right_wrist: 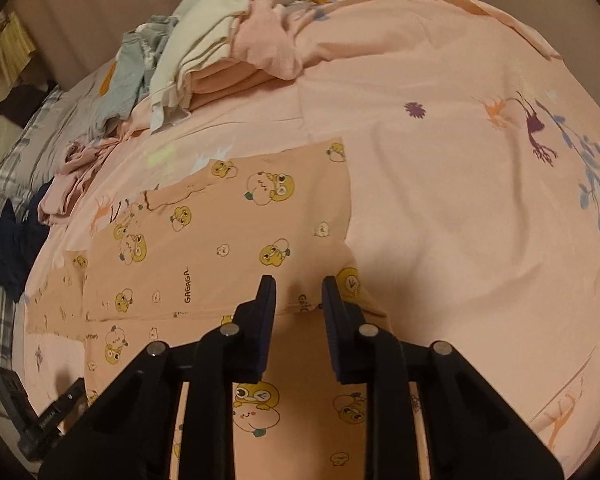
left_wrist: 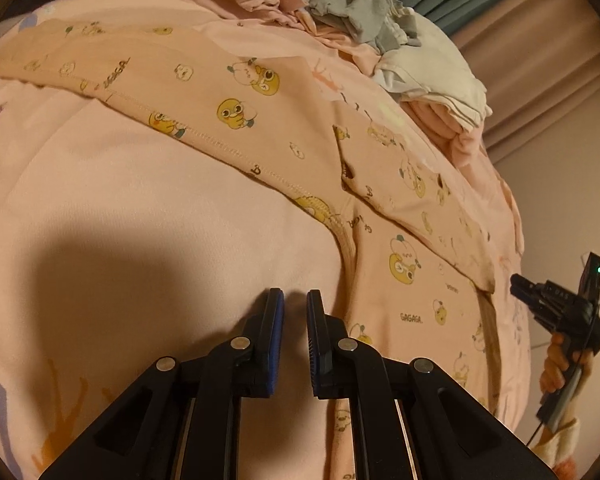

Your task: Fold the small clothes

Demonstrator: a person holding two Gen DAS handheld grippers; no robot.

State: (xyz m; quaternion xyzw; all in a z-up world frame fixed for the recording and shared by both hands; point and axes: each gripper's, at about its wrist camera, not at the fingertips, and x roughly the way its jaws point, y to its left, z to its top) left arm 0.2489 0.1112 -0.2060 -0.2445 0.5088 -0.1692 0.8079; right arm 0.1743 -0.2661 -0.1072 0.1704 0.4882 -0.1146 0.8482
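Both my tongs hover empty over the peach duck-printed cotton garment (right_wrist: 228,240): left tongs (left_wrist: 295,300) clenched, right tongs (right_wrist: 299,286) parted.

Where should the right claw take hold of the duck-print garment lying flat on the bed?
Probably at the hemmed edge of the duck-print garment just ahead of the right claw, coming from above at a slant: it lies flat, so only an edge offers a pinchable lip.

Dim warm light, soft shadows, fisheye-bent dark corners
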